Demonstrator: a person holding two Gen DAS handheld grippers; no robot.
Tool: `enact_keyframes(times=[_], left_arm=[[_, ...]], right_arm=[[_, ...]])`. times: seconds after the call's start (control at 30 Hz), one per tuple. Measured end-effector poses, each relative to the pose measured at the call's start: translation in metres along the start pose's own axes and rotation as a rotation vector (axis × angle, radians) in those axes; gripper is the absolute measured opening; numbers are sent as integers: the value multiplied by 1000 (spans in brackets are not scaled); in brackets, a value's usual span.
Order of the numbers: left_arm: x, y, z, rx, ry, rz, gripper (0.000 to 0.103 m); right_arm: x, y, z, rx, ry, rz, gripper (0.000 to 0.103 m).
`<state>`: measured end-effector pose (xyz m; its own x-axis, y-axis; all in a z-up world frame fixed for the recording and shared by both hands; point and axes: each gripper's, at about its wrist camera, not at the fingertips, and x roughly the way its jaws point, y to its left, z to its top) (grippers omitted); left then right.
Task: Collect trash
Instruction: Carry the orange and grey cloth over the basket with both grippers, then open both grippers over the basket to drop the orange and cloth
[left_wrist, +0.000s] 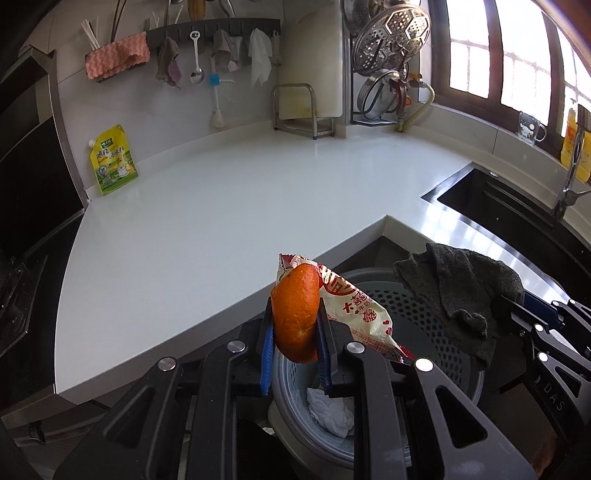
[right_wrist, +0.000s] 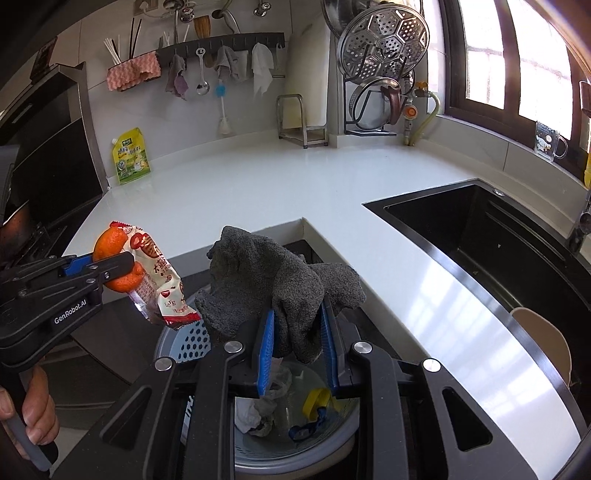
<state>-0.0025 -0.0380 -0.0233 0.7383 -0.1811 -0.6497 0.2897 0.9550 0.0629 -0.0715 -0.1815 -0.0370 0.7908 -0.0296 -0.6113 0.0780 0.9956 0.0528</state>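
White counter (left_wrist: 221, 206) wraps the bin (right_wrist: 295, 443), beside sink (right_wrist: 480, 236).

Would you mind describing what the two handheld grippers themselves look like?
Both are matte black, angular linkage frames with triangular cutouts and round silver pivot bolts. Each finger carries a ribbed blue pad. The left gripper bears white "GenRobot.AI" lettering; the right gripper shows "DAS". A bare hand grips a grey handle. No cables visible.
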Motion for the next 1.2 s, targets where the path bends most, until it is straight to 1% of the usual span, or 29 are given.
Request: enact_keyframes(times=[0.13,0.37,0.8,1.0,1.2], left_arm=[[0,1,-9,0,-3,5,19],[13,2,-22,-28,21,-9,19],[47,-10,-35,-23,95,-29,20],[63,-12,-38,-24,136,-36,21],[73,-16,-40,-20,165,-43,24]], right_arm=[[2,1,-13,8,12,-5,23],[15,2,-28,6,55,-20,23],[47,2,-47,2,136,-27,23],[61,-4,-51,27,172,-17,23],[69,-8,-53,40,194,-13,24]])
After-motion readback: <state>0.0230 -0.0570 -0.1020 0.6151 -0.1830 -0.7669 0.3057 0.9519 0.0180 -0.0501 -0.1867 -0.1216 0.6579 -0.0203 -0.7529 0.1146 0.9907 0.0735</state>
